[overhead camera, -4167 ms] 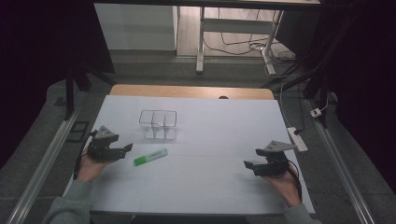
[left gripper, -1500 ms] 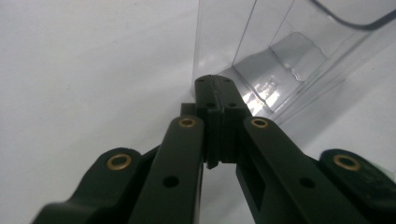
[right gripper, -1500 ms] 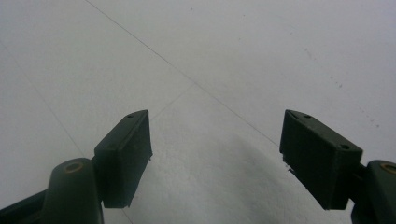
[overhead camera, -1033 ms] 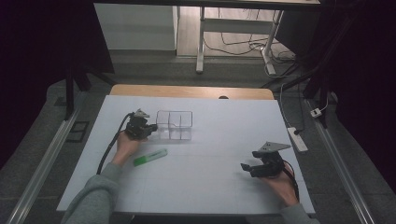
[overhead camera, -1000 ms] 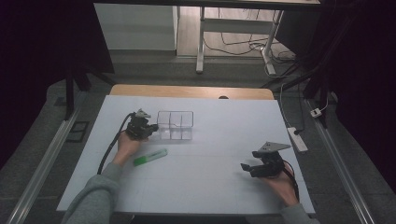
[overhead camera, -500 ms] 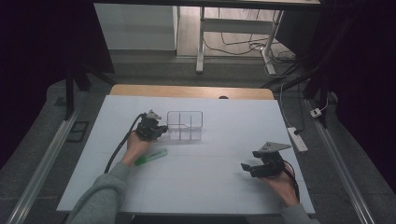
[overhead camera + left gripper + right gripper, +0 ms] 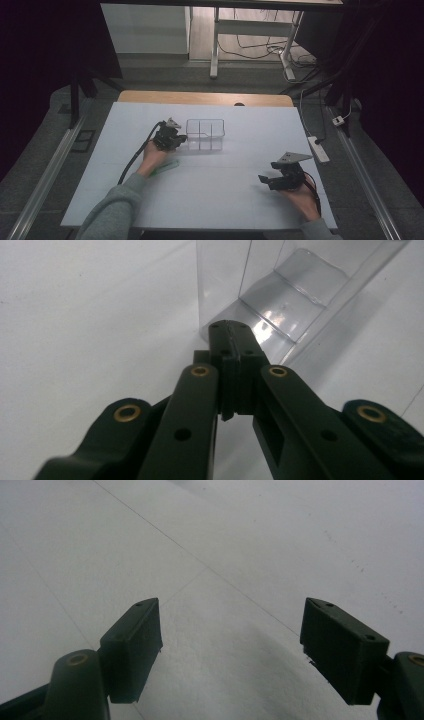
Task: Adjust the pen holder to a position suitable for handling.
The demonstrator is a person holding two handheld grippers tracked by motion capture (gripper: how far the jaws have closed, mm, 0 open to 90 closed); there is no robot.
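While the left tongs (image 7: 233,337) sit pressed together against the clear divided box (image 7: 205,134) at its nine o'clock side, a green marker (image 7: 164,168) lies half-hidden under that wrist — right tongs (image 7: 232,645) gape wide over bare white surface (image 7: 225,200).

Dim surroundings, bright tabletop, soft close-ups

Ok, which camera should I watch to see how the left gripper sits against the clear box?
The left gripper view: the left gripper, jaws together, meets the clear box at its near corner. The high view shows the whole box but hides the contact. The right gripper view faces bare table.
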